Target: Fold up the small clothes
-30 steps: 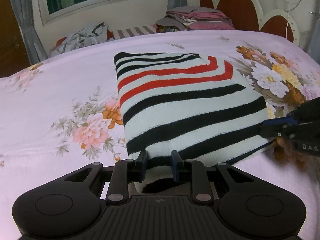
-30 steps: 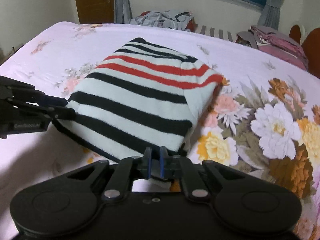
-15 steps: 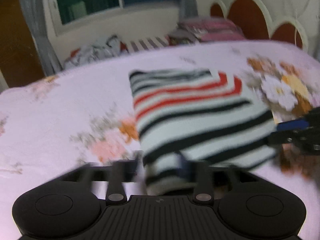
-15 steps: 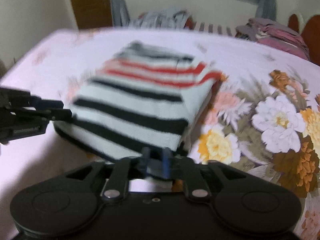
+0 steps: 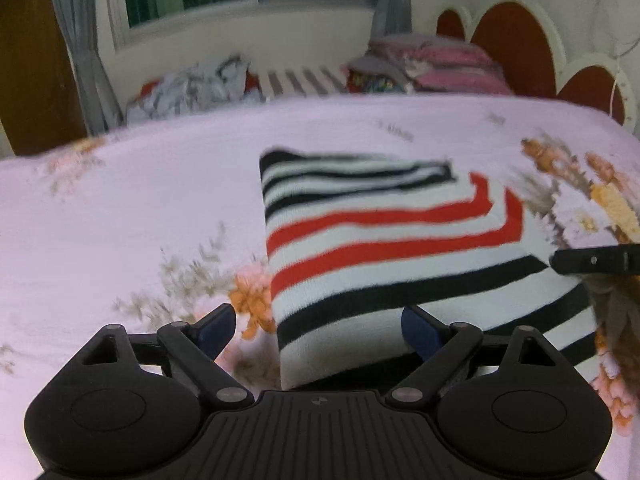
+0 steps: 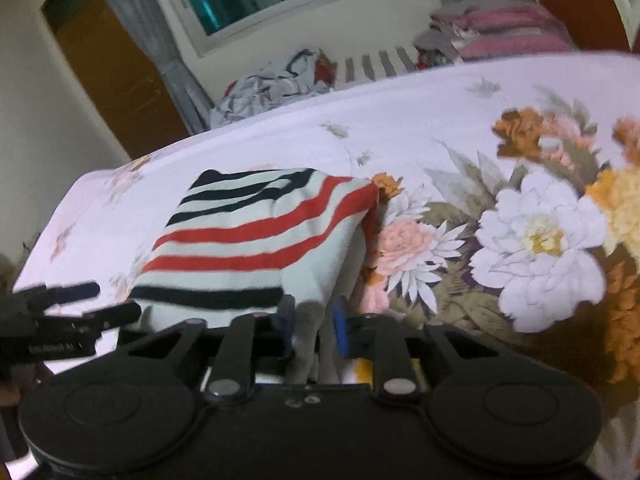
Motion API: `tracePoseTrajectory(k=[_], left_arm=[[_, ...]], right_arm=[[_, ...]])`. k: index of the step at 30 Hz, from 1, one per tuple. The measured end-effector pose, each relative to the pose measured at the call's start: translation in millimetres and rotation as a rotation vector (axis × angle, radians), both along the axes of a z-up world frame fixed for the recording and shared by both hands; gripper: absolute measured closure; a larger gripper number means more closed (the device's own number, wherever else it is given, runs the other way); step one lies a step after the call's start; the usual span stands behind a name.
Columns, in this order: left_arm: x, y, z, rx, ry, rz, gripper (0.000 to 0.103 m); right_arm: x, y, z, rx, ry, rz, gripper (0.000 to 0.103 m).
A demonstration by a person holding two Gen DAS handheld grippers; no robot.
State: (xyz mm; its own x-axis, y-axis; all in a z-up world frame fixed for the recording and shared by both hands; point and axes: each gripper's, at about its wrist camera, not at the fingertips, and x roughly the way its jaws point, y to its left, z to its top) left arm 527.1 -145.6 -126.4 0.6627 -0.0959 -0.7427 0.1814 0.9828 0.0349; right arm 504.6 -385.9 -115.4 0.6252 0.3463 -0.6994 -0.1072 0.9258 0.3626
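Observation:
A folded garment [image 5: 392, 240] with black, white and red stripes lies on the floral bed sheet [image 5: 120, 220]. My left gripper [image 5: 319, 330] is at its near left corner, jaws wide and still opening. The corner lies between the fingers [image 5: 218, 328], and neither pad touches it. In the right wrist view the same garment [image 6: 256, 240] lies ahead and to the left. My right gripper [image 6: 314, 324] is closing on a fold of its near right edge, and the pads pinch the cloth. The left gripper [image 6: 92, 303] shows open at that view's left edge.
A stack of folded pink and grey clothes [image 5: 440, 64] sits beyond the far edge of the bed, beside the brown headboard [image 5: 508, 40]. A crumpled grey heap [image 5: 192, 88] lies under the window. A wooden door [image 6: 112, 72] is at the far left.
My left gripper has let go of the garment's near edge and spread wide, sliding towards its left corner. The right gripper has rolled, tilting its view, with cloth still between its pads.

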Motion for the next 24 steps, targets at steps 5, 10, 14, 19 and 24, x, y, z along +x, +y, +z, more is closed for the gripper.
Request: tracePoseTrajectory(k=[5, 10, 14, 19, 24], left_arm=[[2.8, 1.2, -6.2, -0.011, 0.026, -0.004, 0.014], [-0.5, 1.3, -0.2, -0.002, 0.007, -0.018, 0.011], [5.1, 5.2, -1.9, -0.022, 0.028, 0.0, 0.005], [7.6, 4.4, -2.0, -0.03, 0.035, -0.003, 0.004], [13.5, 9.2, -5.3, -0.082, 0.06, -0.005, 0.004]], right_arm=[[8.3, 3.6, -11.1, -0.038, 0.015, 0.065, 0.092], [-3.1, -26.9, -1.8, 0.032, -0.008, -0.032, 0.06], [-3.1, -42.1, -13.7, 0.163, 0.04, -0.016, 0.043], [2.2, -52.3, -26.1, 0.321, 0.088, -0.031, 0.042], [9.6, -61.3, -37.3, 0.392, 0.13, -0.064, 0.04]])
